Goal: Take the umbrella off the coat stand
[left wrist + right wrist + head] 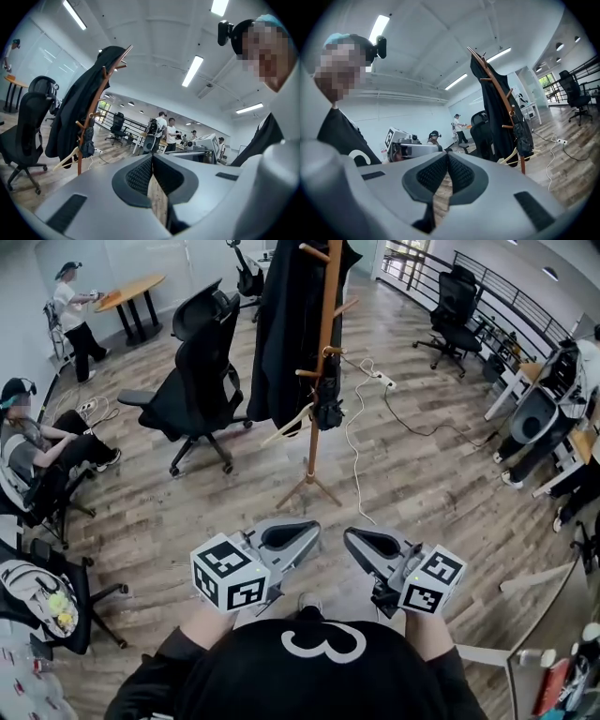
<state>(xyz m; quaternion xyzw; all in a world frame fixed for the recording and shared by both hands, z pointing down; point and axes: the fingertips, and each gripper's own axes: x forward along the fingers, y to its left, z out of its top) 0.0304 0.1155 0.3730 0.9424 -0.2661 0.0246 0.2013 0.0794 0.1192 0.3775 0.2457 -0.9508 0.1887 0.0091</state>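
Note:
A wooden coat stand (324, 343) rises from the plank floor ahead of me. A long black coat (286, 329) covers its left side. A small folded black umbrella (328, 407) hangs from a peg halfway up the pole, and a pale hanger (289, 426) sticks out just beside it. My left gripper (312, 529) and right gripper (350, 536) are held side by side low in the head view, well short of the stand, and nothing is between the jaws of either. The left gripper view shows the umbrella (87, 146) at the left beyond the shut left gripper (152, 157). The right gripper view has the umbrella (524, 138) at the right past the shut right gripper (447, 155).
A black office chair (192, 390) stands left of the stand and another chair (455, 306) at the far right. A white cable with a power strip (375, 381) trails over the floor right of the stand's base. A person (37, 451) sits at the left and others work at desks (553, 418) on the right.

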